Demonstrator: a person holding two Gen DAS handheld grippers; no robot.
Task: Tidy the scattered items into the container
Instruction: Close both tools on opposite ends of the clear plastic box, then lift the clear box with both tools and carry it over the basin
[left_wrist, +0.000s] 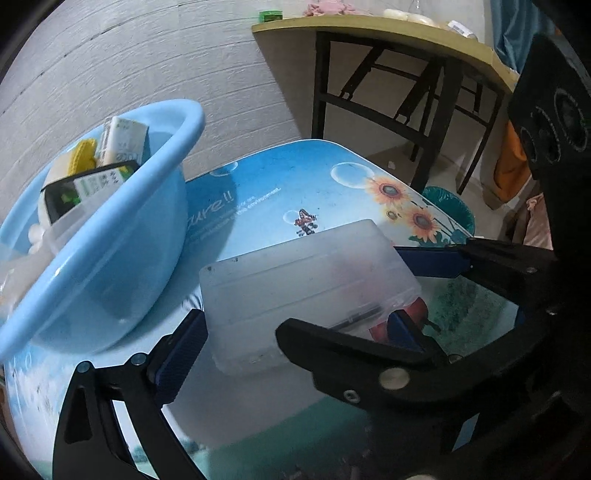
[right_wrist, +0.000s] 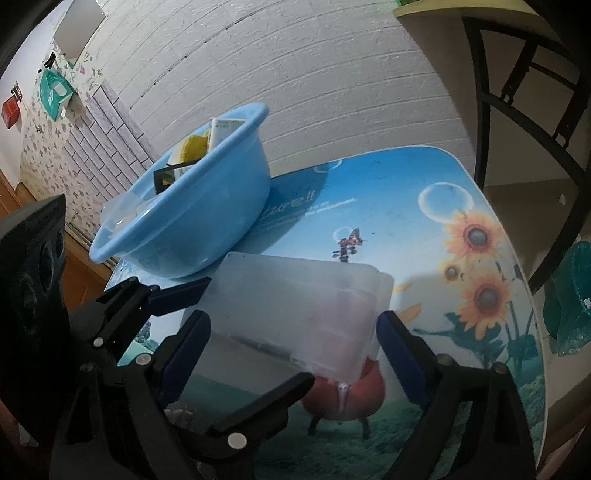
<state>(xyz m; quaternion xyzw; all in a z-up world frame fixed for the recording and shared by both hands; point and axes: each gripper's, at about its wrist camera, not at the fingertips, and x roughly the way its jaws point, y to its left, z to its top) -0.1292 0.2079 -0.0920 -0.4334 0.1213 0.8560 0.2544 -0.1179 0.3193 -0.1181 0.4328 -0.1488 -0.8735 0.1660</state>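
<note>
A frosted translucent plastic box (left_wrist: 306, 291) is held a little above the printed table, tilted. My left gripper (left_wrist: 295, 336) is shut on the box's near end, blue pads against its sides. My right gripper (right_wrist: 291, 339) is shut on the same box (right_wrist: 303, 310) from the other end; it also shows at right in the left wrist view (left_wrist: 436, 262). The light blue basin (left_wrist: 107, 258) stands at the table's left, holding cartons, a yellow item and a black-framed pack. It also shows in the right wrist view (right_wrist: 192, 218).
The table top (right_wrist: 388, 206) has a sky and sunflower print. A wooden table with black legs (left_wrist: 399, 88) stands behind. A teal bin (right_wrist: 569, 295) sits on the floor at right. A white brick wall (right_wrist: 295, 74) is behind the basin.
</note>
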